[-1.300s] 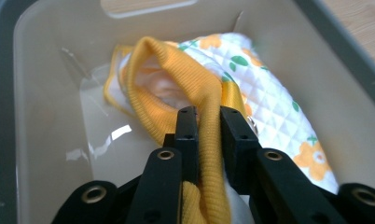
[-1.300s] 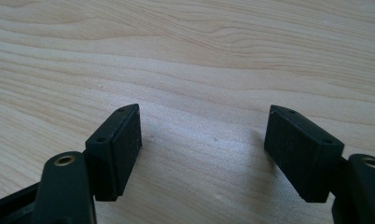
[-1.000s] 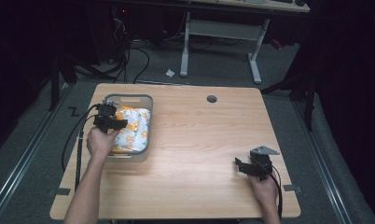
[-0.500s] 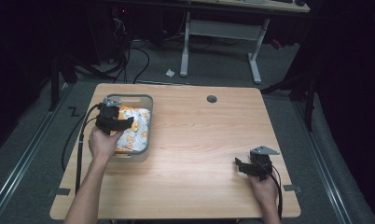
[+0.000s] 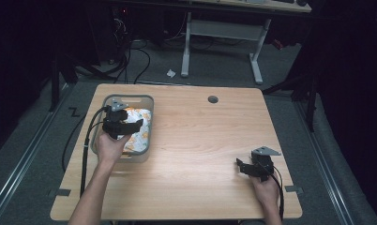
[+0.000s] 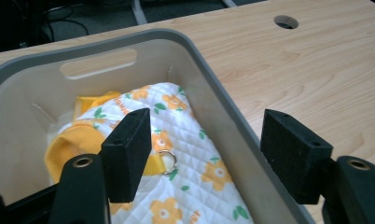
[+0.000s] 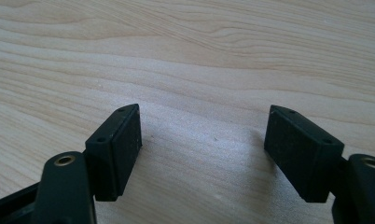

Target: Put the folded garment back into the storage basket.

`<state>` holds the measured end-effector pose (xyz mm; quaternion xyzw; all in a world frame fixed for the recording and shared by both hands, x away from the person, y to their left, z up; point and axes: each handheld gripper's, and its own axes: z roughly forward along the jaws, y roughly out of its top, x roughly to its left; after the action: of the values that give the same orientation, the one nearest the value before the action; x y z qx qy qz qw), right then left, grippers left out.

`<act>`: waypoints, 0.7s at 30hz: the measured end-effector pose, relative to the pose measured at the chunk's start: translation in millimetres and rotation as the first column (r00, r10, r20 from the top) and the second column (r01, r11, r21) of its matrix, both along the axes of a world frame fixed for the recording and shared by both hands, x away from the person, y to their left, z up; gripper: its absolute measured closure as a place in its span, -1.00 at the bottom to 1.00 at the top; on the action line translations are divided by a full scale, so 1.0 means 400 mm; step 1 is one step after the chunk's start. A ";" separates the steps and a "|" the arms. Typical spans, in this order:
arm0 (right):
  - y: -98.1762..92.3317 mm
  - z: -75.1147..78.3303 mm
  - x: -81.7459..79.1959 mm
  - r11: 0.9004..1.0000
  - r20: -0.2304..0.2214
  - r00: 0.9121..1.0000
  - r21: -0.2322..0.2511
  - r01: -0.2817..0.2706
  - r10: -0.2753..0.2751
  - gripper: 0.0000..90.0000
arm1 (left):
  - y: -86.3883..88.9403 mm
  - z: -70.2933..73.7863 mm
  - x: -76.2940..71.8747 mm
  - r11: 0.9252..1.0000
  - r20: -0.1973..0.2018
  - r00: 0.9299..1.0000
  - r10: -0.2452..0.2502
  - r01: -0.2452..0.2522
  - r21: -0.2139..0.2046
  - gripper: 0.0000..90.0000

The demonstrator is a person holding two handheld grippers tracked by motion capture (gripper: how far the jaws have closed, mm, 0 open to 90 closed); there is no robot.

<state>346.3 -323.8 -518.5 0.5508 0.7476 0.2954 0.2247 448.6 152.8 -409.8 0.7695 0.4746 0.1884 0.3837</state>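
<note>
Over the pale wooden table, dark room behind, the left gripper hangs above the grey plastic bin, jaws just opened and gripping nothing. Below them lies the white quilted cloth with orange flowers (faint orange lettering, unreadable). Right gripper gapes empty, low over bare wood.

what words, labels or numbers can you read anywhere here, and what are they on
None can be read.
The quilted floral cloth in the grey bin carries small orange marks near its lower edge, too blurred to make out as letters.
The wooden table, left gripper and right gripper bear no print.
</note>
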 end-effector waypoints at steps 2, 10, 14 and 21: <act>0.000 0.000 0.000 1.000 0.000 1.000 0.000 0.000 0.000 -0.38 | -0.007 0.003 -0.006 1.000 0.007 1.000 -0.008 0.008 -0.004 -0.24; 0.000 0.000 0.000 1.000 0.000 1.000 0.000 0.000 0.000 -0.38 | -0.033 0.015 -0.030 0.999 0.045 0.998 -0.038 0.038 -0.013 -0.20; 0.000 0.000 0.000 1.000 0.000 1.000 0.000 -0.001 0.001 -0.38 | -0.040 0.015 -0.038 0.999 0.045 0.998 -0.047 0.048 -0.026 -0.20; 0.000 0.000 0.000 1.000 0.000 1.000 0.000 -0.001 0.001 -0.39 | -0.059 0.018 -0.054 0.997 0.053 0.996 -0.069 0.071 -0.034 -0.20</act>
<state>346.2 -323.9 -518.5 0.5505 0.7479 0.2953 0.2245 427.0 129.2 -402.6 0.7733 0.4407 0.1862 0.4160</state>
